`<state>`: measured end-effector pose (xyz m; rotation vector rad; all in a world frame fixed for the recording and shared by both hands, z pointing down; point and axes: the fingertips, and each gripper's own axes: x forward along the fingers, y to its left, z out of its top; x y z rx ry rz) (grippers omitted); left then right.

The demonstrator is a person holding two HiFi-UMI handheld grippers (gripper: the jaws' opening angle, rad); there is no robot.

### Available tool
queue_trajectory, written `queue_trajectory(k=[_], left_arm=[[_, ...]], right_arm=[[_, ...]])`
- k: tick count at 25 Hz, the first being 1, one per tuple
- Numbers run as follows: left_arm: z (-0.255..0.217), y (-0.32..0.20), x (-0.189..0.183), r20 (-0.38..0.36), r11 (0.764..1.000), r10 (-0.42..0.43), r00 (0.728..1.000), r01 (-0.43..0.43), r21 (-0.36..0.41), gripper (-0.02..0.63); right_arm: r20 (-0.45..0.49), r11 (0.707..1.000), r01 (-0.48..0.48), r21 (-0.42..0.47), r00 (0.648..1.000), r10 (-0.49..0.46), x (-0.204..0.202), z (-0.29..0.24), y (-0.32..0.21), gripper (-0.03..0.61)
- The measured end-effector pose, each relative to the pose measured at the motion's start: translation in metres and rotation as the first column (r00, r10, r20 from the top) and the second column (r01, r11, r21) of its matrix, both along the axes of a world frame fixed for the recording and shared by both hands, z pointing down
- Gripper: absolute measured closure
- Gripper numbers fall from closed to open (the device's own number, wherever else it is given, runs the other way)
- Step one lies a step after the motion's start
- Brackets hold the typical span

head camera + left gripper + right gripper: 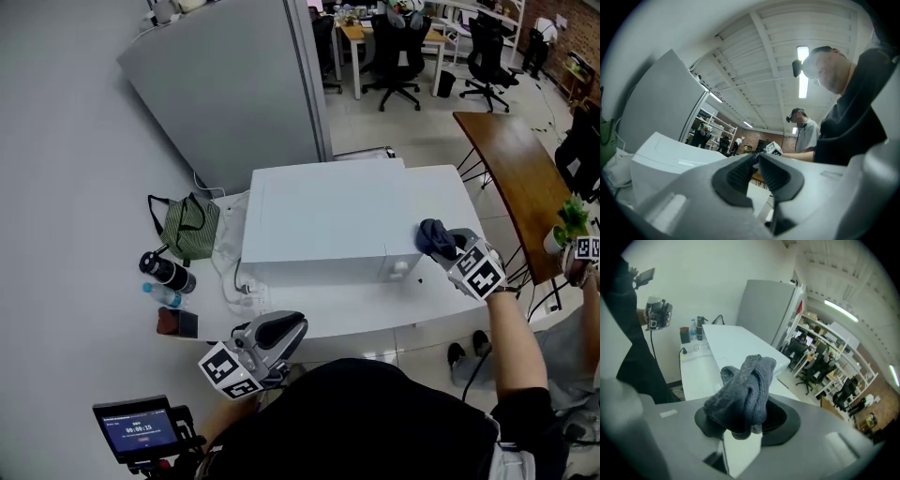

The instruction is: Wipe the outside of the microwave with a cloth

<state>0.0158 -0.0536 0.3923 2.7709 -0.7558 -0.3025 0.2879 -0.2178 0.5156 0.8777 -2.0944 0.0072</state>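
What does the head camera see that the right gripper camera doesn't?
Only the head view shows the green bag, the left tongs, the brown table and the potted plant. Only the right gripper view shows the ceiling light and, close up, the right tongs pinched shut on the grey cloth. Both show the microwave, the cloth, the bottles and the tall grey cabinet.
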Motion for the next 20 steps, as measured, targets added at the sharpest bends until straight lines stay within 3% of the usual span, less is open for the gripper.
queue_trajectory(k=[2, 4, 7, 10, 12, 14, 16, 20], left_arm=[[0.001, 0.005, -0.005, 0.002, 1.0, -0.015, 1.0, 0.015, 0.0, 0.568], [0.001, 0.005, -0.02, -0.01, 1.0, -0.027, 1.0, 0.027, -0.005, 0.568], [-0.004, 0.005, -0.053, -0.029, 1.0, -0.028, 0.999, 0.027, -0.01, 0.568], [0.004, 0.014, -0.082, -0.016, 1.0, -0.023, 1.0, 0.023, -0.007, 0.569], [0.009, 0.019, -0.104, 0.001, 1.0, -0.015, 1.0, 0.015, -0.004, 0.569], [0.009, 0.02, -0.132, 0.006, 1.0, -0.001, 1.0, 0.001, -0.003, 0.569], [0.01, 0.02, -0.159, -0.002, 1.0, 0.014, 1.0, -0.014, -0.011, 0.568], [0.025, 0.021, -0.195, -0.025, 0.999, 0.027, 0.999, -0.028, -0.046, 0.569]], right_arm=[[0.034, 0.992, 0.076, 0.103, 0.996, -0.08, -0.031, -0.021, 0.015, 0.434], [0.049, 0.961, 0.202, 0.188, 0.975, -0.215, -0.093, -0.033, 0.038, 0.434], [-0.055, 0.88, 0.388, 0.276, 0.92, -0.389, -0.207, -0.032, 0.066, 0.434], [-0.186, 0.804, 0.503, 0.317, 0.864, -0.468, -0.303, 0.0, 0.081, 0.434], [-0.267, 0.758, 0.552, 0.347, 0.833, -0.484, -0.357, 0.02, 0.084, 0.434], [-0.328, 0.728, 0.562, 0.392, 0.825, -0.46, -0.403, 0.02, 0.077, 0.434], [-0.357, 0.72, 0.546, 0.429, 0.835, -0.42, -0.435, 0.008, 0.066, 0.434], [-0.404, 0.734, 0.53, 0.425, 0.837, -0.371, -0.463, 0.009, 0.048, 0.434]])
